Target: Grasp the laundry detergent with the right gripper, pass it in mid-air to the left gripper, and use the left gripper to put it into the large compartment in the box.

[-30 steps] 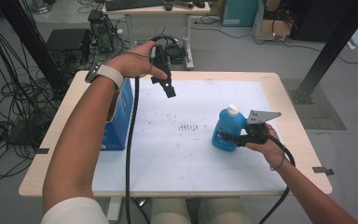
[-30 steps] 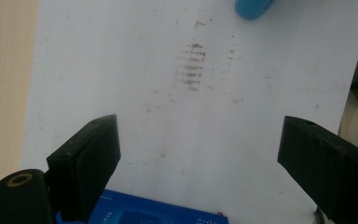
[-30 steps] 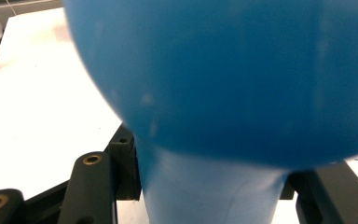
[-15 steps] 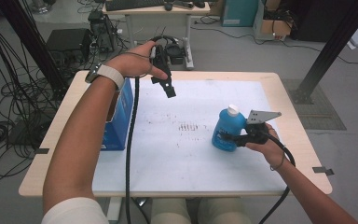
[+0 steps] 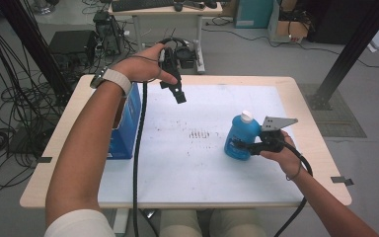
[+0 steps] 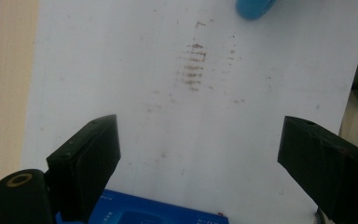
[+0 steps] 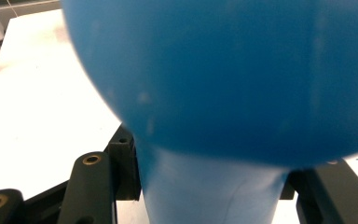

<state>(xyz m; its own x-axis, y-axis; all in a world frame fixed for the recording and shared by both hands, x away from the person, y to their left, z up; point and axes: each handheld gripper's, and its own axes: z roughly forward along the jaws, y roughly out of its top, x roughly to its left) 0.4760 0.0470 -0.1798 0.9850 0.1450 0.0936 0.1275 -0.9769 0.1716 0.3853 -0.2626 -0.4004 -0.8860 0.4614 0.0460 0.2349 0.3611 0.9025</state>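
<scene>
Right hand-held gripper [image 5: 244, 146]: jaws clamped on the lower body of the blue bottle [image 5: 238, 137], one on each side. Bottle upright on the table [image 5: 187, 163], right of centre, white cap up. In the right gripper view the bottle [image 7: 223, 79] is blurred and cut off by the frame; pad contact is hard to make out there.

Left hand-held gripper [image 5: 177, 94]: jaws wide apart, empty, held in the air over the far left of the table, above the blue box [image 5: 128, 123]. Bottle well apart from it.
</scene>
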